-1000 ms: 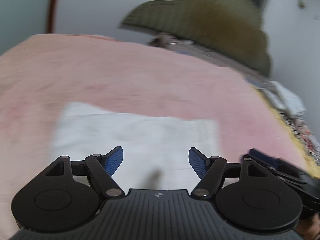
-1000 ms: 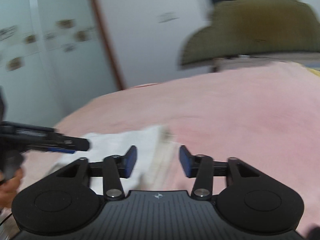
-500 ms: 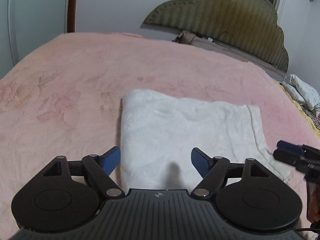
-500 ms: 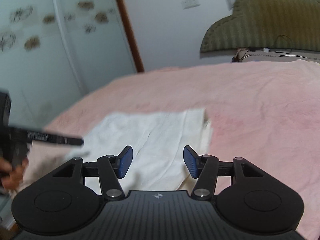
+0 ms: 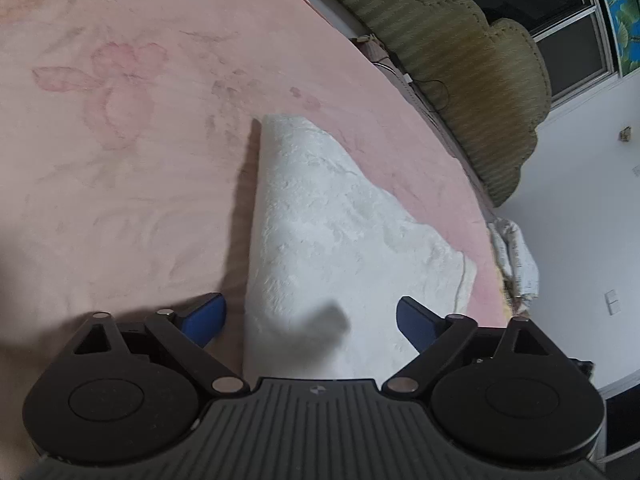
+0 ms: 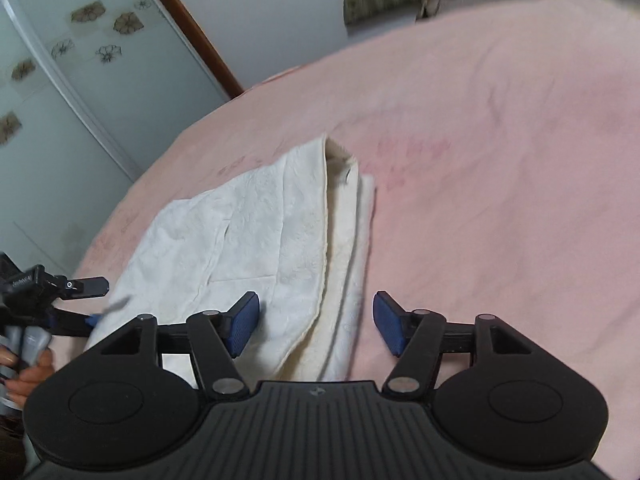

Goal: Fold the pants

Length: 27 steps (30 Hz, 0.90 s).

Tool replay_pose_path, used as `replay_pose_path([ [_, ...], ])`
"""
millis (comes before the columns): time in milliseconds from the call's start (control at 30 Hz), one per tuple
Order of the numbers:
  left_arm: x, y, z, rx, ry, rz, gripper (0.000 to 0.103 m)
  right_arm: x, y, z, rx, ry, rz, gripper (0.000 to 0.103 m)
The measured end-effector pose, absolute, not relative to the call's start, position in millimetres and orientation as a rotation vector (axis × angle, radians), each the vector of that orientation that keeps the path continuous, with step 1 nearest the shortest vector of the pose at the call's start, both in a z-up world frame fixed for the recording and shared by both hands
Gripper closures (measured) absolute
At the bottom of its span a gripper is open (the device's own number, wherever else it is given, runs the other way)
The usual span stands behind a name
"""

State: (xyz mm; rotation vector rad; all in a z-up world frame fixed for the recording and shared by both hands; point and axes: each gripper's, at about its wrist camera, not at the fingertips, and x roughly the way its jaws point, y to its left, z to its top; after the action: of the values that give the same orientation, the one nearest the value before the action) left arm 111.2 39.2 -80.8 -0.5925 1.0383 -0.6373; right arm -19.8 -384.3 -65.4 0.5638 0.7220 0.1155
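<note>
Where pants (image 5: 320, 240) lie, headboard (image 5: 460, 64) beyond.

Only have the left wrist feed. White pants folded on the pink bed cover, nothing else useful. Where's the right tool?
Observer: The right tool is over the end of the pants nearest it, its jaws opening. Fabric shows between the pads, but they are not pinching it.
Operator: What does that end look like?
Observer: Stacked open edges. A white top layer lies over creamier layers, which stick out to its right onto the bed cover.
</note>
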Motion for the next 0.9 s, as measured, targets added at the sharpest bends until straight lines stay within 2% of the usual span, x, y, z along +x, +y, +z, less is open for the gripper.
replay_pose_path([
  [67, 115.8, 31.7, -81.3, -0.588, 1.049, -0.672, 0.001, -12.5, -386.1, -71.9, 0.628, 0.715, 0.186, 0.039],
  [167, 119.8, 12.1, -81.2, -0.538, 1.055, -0.705, 0.002, 0.0, -385.4, -78.9, 0.678, 0.697, 0.247, 0.041],
  [233, 118.6, -0.5, -79.1, -0.476, 1.036, -0.716, 0.005, 4.4, -389.0, -83.9, 0.72, 0.688, 0.252, 0.061],
  [267, 114.7, -3.0, -79.0, -0.449, 1.016, -0.714, 0.013, 4.2, -390.5, -85.1, 0.724, 0.689, 0.247, 0.063],
  [300, 111.3, -5.4, -77.6, -0.423, 0.999, -0.704, 0.022, 1.1, -389.8, -84.7, 0.719, 0.68, 0.246, 0.069],
  [367, 103.4, -8.6, -74.7, -0.318, 0.962, -0.651, 0.062, -7.8, -384.2, -79.5, 0.687, 0.658, 0.246, 0.075],
  [400, 100.7, -5.9, -73.8, -0.311, 0.945, -0.648, 0.066, -11.6, -380.7, -75.2, 0.677, 0.645, 0.244, 0.078],
  [467, 98.1, 1.2, -69.8, -0.338, 0.917, -0.654, 0.082, -16.6, -376.1, -66.1, 0.673, 0.616, 0.248, 0.081],
  [567, 96.1, 7.9, -56.2, -0.341, 0.861, -0.646, 0.087, -14.2, -368.8, -46.7, 0.64, 0.572, 0.267, 0.083],
  [733, 102.9, 9.2, -17.2, -0.242, 0.699, -0.613, 0.088, 15.2, -353.4, -11.8, 0.547, 0.519, 0.31, 0.083],
  [900, 152.3, 14.8, 6.7, -0.206, 0.654, -0.566, 0.087, 82.0, -347.7, 6.2, 0.505, 0.469, 0.328, 0.083],
])
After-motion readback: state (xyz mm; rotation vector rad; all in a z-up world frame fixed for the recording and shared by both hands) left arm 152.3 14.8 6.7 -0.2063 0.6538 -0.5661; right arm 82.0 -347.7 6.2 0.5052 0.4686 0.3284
